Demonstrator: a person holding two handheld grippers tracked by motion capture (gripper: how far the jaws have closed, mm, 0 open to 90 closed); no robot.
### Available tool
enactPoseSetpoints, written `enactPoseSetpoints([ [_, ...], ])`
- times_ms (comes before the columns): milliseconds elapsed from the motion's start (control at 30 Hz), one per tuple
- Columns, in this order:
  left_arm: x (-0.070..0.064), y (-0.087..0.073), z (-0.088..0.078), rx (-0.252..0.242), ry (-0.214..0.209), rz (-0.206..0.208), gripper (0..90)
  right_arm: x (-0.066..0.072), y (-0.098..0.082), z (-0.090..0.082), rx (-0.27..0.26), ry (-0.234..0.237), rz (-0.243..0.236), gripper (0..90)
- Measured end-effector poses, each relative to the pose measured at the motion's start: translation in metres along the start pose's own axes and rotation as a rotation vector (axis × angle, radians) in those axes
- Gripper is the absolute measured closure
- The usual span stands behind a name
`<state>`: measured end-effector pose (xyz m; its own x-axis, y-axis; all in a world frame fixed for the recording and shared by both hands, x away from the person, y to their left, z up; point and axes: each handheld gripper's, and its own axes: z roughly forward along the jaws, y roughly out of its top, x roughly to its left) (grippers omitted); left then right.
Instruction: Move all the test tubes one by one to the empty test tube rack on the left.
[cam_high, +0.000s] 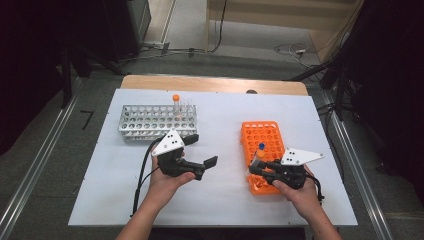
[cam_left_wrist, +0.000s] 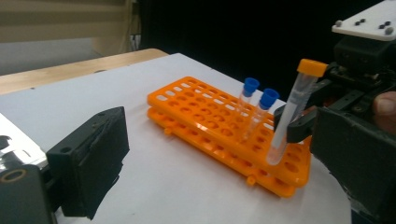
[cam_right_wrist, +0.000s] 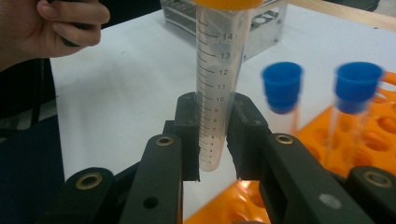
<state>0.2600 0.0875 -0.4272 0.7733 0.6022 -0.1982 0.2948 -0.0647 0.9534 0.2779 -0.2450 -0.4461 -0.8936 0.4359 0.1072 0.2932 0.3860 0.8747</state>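
On the white table (cam_high: 220, 200), the orange rack (cam_high: 265, 131) sits right; above its near end the right gripper (cam_high: 256, 169) clamps an orange-capped tube (cam_left_wrist: 290, 112). Left gripper (cam_high: 205, 150) gapes empty. A tilted tube could miss its hole

My two handheld grippers, matte black with pale marker plates

Each of my grippers, left gripper (cam_high: 206, 154) and right gripper (cam_high: 253, 165), has a black angular body topped by a grey three-cornered plate (cam_high: 169, 142) with small dark dots; behind the left jaws a black cable (cam_high: 141, 176) trails off. Up close my right gripper's jaws are flat black bars with brass-ringed pivot holes (cam_right_wrist: 164, 141) and rough foam-like pads (cam_right_wrist: 188, 135) at the tips. My forearms are bare, no sleeves.
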Motion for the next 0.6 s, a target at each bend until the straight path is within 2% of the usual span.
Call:
enactPoseSetpoints([
  [167, -0.009, 0.0, 0.007, 0.006, -0.055, 0.004, 9.5, 0.008, 0.003, 0.009, 0.001, 0.025, -0.004, 72.3],
  [433, -0.025, -0.002, 0.018, 0.034, -0.141, 0.03, 22.5, 0.021, 0.007, 0.023, 0.011, 0.049, -0.013, 72.3],
  [600, -0.033, -0.002, 0.023, 0.055, -0.173, 0.047, 34.7, 0.03, 0.009, 0.03, 0.027, 0.064, -0.025, 72.3],
])
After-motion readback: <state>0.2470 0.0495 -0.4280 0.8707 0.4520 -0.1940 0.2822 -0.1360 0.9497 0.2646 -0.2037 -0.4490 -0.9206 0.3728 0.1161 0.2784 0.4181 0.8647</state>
